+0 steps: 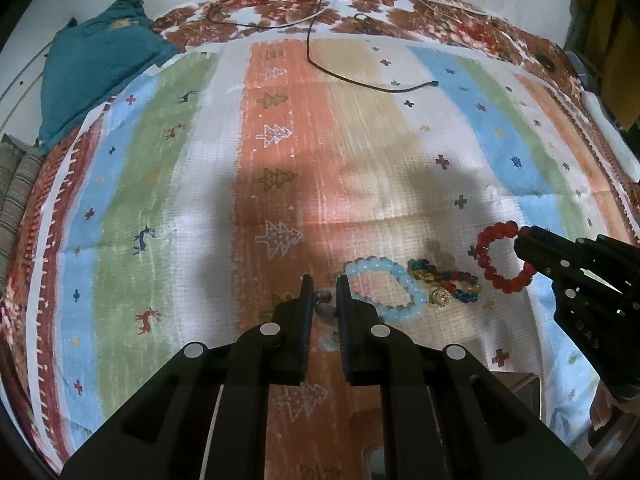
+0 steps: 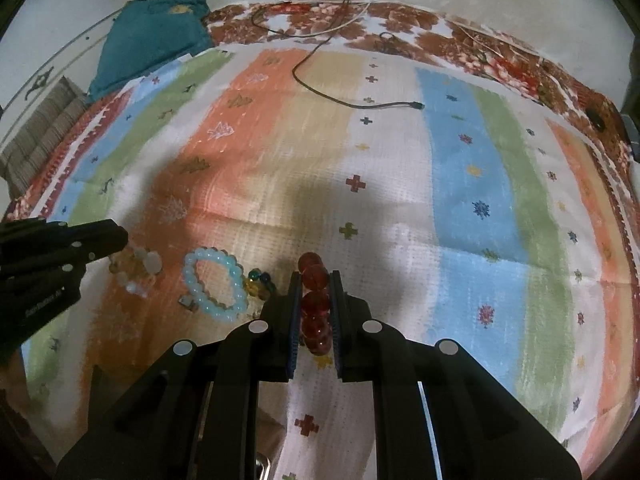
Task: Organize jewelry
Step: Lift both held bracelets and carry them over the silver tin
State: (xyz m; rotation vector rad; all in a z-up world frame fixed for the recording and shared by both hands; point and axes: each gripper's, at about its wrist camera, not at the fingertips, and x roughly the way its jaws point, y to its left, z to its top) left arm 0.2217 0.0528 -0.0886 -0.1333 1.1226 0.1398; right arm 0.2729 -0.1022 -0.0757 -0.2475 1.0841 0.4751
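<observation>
4 bead bracelets: 1 red (image 1: 505,254), 1 pale blue (image 1: 384,290), 1 multicolour (image 1: 446,280), 1 whitish-amber (image 2: 136,270). 2 grippers, 1 striped cloth (image 1: 280,160), 1 teal cushion (image 1: 100,64).

Black claws (image 1: 324,292) (image 2: 314,292), silver screws, blue-edged pads; lettering unreadable.
</observation>
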